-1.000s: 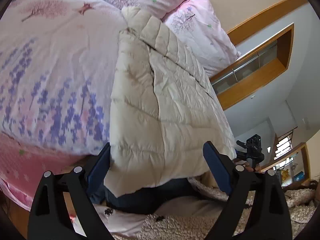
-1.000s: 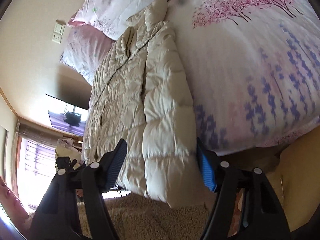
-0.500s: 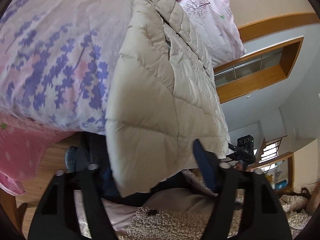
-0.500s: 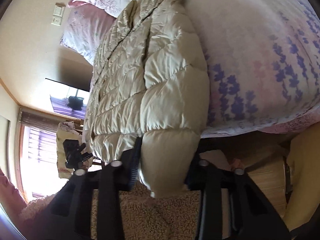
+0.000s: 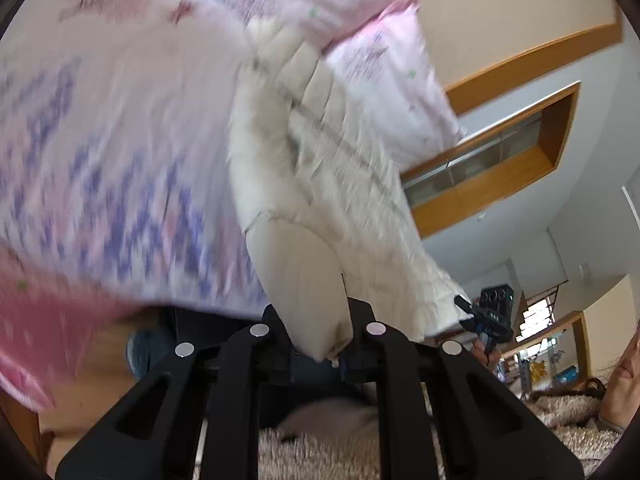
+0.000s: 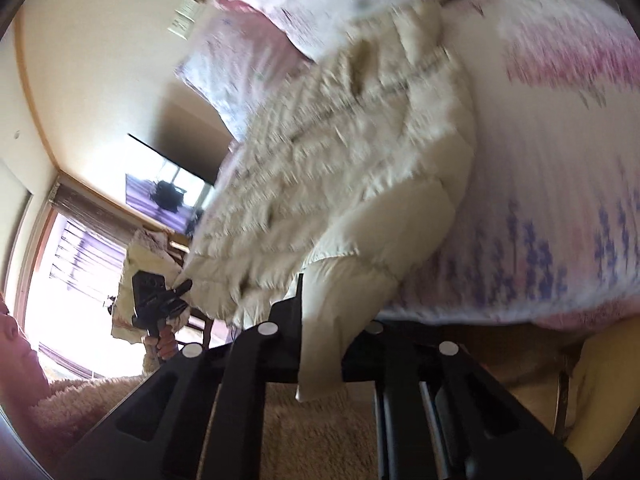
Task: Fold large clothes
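The puffy cream jacket (image 5: 320, 168) lay along the bed (image 5: 100, 140), hem overhanging its foot. Both tongs, left (image 5: 320, 344) and right (image 6: 320, 344), had just closed, pinching hem corners (light, soft, slippery; deep bites looked wise).

One cream quilted puffer jacket (image 5: 320, 184) lies on one bed with a floral pink-and-lavender duvet (image 5: 112, 152). Two pink floral pillows (image 6: 240, 64) sit at its head. Two black two-finger grippers show: the left gripper (image 5: 318, 344) and the right gripper (image 6: 324, 348). One wall-mounted dark television screen (image 6: 168, 196) hangs nearby.
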`<state>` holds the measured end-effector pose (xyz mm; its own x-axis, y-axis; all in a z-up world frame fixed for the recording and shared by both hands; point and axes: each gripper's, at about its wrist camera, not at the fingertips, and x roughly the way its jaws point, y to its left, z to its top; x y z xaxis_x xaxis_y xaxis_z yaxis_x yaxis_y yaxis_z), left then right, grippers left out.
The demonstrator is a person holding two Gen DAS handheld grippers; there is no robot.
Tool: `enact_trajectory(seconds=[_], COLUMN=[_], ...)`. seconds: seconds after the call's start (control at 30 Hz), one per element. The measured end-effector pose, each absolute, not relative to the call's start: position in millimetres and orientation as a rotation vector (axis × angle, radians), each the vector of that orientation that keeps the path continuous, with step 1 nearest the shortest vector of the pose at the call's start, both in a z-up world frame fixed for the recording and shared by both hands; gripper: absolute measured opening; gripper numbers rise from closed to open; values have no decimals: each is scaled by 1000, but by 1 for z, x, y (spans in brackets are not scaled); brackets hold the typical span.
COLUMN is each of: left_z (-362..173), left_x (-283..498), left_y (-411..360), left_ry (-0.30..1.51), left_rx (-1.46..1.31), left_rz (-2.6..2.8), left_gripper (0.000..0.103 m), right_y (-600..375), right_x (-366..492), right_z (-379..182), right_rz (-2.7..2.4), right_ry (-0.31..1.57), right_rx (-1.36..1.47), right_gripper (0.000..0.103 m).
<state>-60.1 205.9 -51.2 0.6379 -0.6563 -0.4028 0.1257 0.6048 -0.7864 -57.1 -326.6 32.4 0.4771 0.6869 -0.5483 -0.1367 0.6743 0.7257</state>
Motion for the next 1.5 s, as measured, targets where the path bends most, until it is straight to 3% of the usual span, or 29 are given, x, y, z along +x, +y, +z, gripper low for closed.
enact_trajectory(seconds=[0.53,1.03,1.2,1.5], left_z=[32,127,111,42], left_x=[-50,124,202,295], left_y=[225,221,215,218], left_ry=[423,323,386,571], left_rx=[-741,-633,-644,-716], left_rz=[-535,-375,-319,-260], left_gripper=[11,11,11,11], right_y=[-335,-342,-344,-351], right_x=[-49,116,196,305], right_z=[112,173,146,61], right_rz=[554,298,181,5], right_ry=[551,325,399,721], right_rx=[656,530,524,601], right_gripper=[10,10,10,10])
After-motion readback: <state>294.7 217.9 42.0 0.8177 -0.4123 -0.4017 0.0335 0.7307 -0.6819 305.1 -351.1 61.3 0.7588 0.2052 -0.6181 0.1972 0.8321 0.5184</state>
